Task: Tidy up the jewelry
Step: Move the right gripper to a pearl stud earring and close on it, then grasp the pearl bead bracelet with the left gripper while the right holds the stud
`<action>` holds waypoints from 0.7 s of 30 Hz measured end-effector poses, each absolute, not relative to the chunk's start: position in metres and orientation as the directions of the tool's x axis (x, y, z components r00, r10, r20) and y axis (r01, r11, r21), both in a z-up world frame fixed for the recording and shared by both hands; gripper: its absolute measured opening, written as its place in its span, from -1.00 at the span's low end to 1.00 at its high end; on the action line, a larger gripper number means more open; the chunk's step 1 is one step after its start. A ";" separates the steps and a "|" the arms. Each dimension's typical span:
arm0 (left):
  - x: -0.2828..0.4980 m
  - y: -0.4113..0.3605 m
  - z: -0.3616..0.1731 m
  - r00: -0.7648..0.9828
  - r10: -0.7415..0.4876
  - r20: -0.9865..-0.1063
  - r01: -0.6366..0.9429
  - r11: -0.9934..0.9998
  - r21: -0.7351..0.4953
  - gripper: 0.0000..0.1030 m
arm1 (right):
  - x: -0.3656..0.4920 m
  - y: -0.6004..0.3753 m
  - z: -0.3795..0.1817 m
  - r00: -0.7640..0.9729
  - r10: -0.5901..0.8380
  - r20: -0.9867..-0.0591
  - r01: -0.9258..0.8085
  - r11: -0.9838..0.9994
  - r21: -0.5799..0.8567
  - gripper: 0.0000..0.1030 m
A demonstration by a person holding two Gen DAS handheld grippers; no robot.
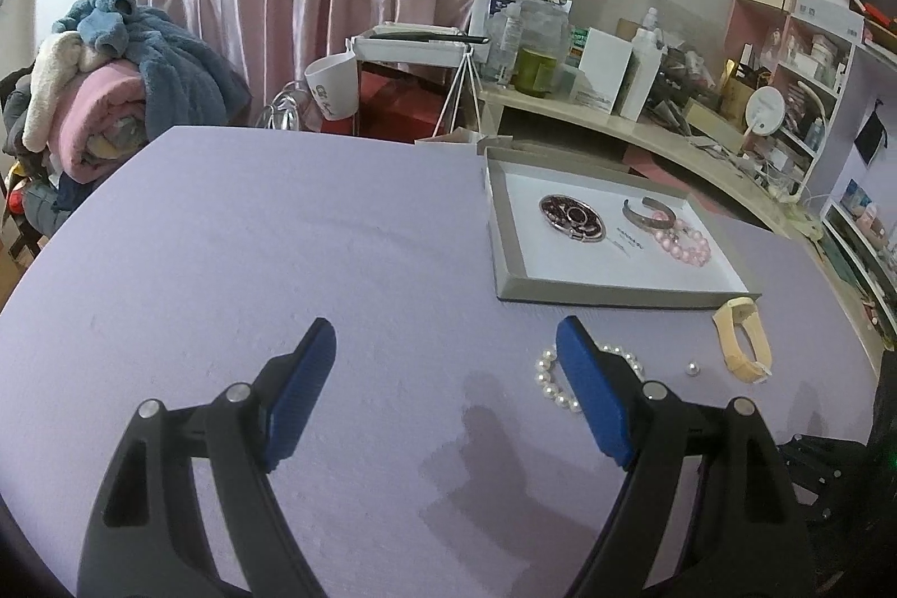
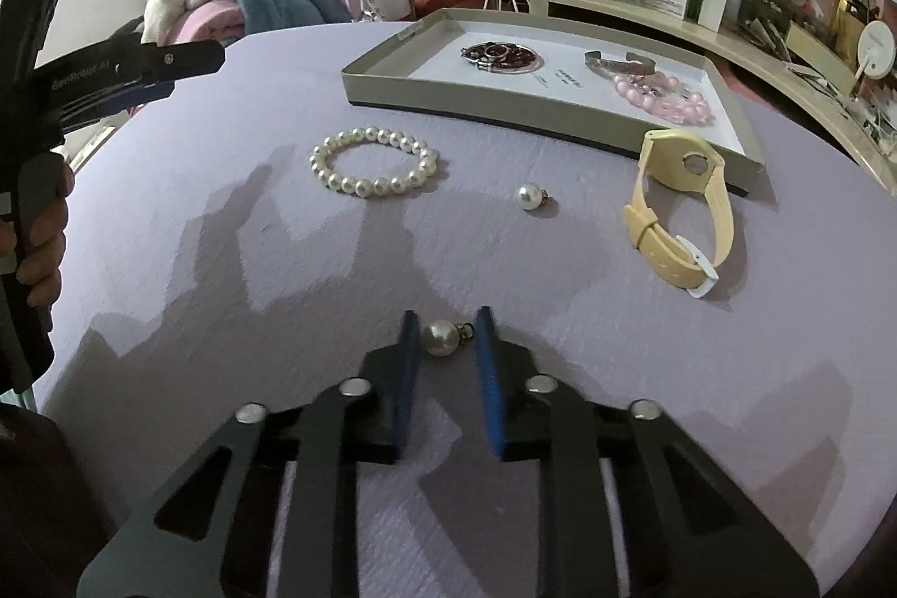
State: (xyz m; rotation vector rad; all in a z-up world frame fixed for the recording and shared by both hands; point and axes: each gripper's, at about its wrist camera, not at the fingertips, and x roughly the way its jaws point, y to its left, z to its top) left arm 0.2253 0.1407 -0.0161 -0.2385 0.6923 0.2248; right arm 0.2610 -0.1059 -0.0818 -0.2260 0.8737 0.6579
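right hand-held gripper [image 2: 446, 315] clenches one pearl pendant [image 2: 442, 339] (of two); left hand-held gripper [image 1: 445, 330] released.

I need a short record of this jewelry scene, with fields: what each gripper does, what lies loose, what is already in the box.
left gripper: open, over bare table
right gripper: closed on held pearl charm, pads appear to touch it
loose on table: pearl bracelet, second pearl charm, yellow watch
in grey box: round dish of rings, metal cuff, pink bead bracelet
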 end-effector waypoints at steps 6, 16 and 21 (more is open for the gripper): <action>0.227 0.136 -0.021 0.742 0.104 -0.662 -0.263 0.954 -0.145 0.57 | 0.264 -0.110 -0.081 0.483 0.412 -0.773 -0.600 0.798 0.050 -0.68; 0.263 0.113 -0.041 0.698 0.002 -0.716 -0.150 0.978 -0.142 0.50 | 0.284 -0.140 -0.056 0.548 0.412 -0.728 -0.488 0.864 0.123 -0.68; 0.284 0.099 -0.051 0.672 -0.015 -0.740 -0.084 0.992 -0.097 0.22 | 0.287 -0.138 -0.050 0.552 0.433 -0.713 -0.483 0.863 0.150 -0.68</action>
